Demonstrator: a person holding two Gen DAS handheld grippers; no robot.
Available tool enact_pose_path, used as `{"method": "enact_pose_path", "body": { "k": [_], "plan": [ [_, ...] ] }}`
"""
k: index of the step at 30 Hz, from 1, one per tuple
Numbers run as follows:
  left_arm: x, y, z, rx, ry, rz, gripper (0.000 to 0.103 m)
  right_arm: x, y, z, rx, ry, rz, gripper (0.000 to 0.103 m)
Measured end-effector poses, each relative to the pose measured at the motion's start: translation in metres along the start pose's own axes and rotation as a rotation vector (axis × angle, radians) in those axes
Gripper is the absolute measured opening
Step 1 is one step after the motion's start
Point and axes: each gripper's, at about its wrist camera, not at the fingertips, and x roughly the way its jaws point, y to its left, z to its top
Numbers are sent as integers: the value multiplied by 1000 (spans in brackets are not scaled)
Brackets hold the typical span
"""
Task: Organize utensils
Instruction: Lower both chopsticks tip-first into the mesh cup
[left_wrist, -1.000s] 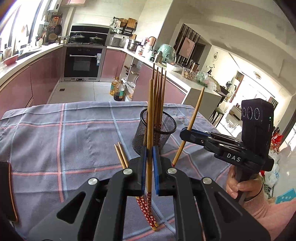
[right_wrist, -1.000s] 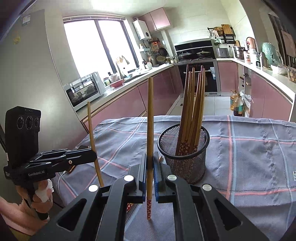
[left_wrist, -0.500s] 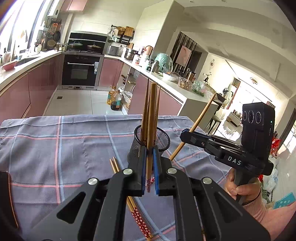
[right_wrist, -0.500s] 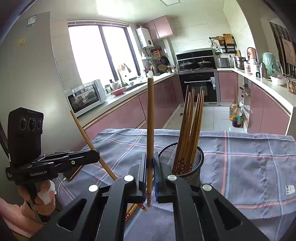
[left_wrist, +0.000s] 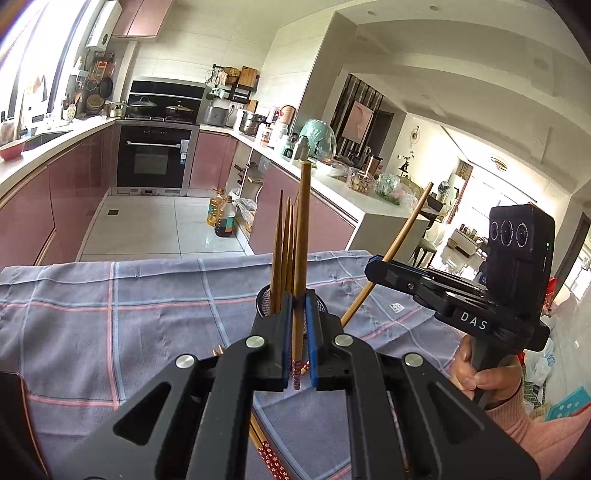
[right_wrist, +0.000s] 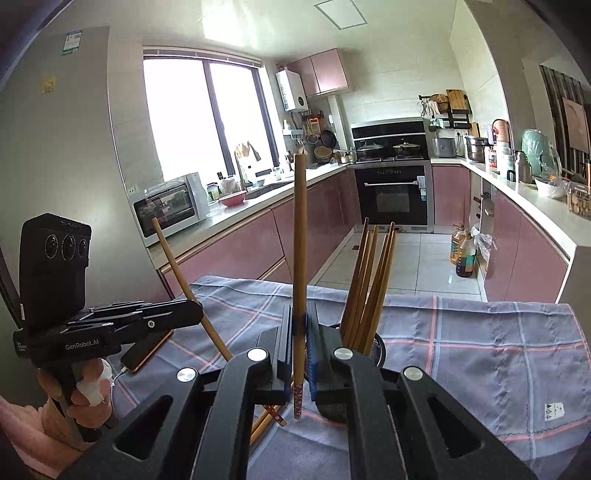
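Observation:
My left gripper (left_wrist: 297, 334) is shut on a wooden chopstick (left_wrist: 302, 236), held upright above the table. My right gripper (right_wrist: 297, 345) is shut on another wooden chopstick (right_wrist: 298, 236), also upright. Each gripper shows in the other's view, the right one (left_wrist: 373, 267) with its chopstick (left_wrist: 399, 240) tilted, the left one (right_wrist: 197, 314) likewise. A black mesh holder (right_wrist: 376, 349) with several chopsticks (right_wrist: 369, 280) stands just behind both grippers; its rim (left_wrist: 264, 299) is mostly hidden in the left wrist view. Loose chopsticks (left_wrist: 267, 452) with red patterned ends lie on the cloth below.
The table carries a grey-blue checked cloth (left_wrist: 129, 314). A phone (right_wrist: 147, 350) lies at the table's left side. Pink kitchen cabinets (right_wrist: 236, 254), an oven (left_wrist: 153, 155) and oil bottles on the floor (left_wrist: 221, 218) lie beyond the table.
Both grippers have risen with their chopsticks, so the holder sits lower and farther in view. The chopsticks' patterned lower ends hang clear of the cloth.

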Motion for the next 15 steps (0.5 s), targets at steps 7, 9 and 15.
{"method": "enact_pose_path", "body": {
  "k": [7,9,15],
  "plan": [
    [0,-9,19,29,-37,6,8,-6,-2,17,-14,-32,-13,6],
    [0,-12,26,39,-48,7,8,-7,-3,23,-17,-42,-16,6],
    [-2,-22,42,72,-81,9,8,-6,-3,33,-27,-57,-25,6]
  ]
}}
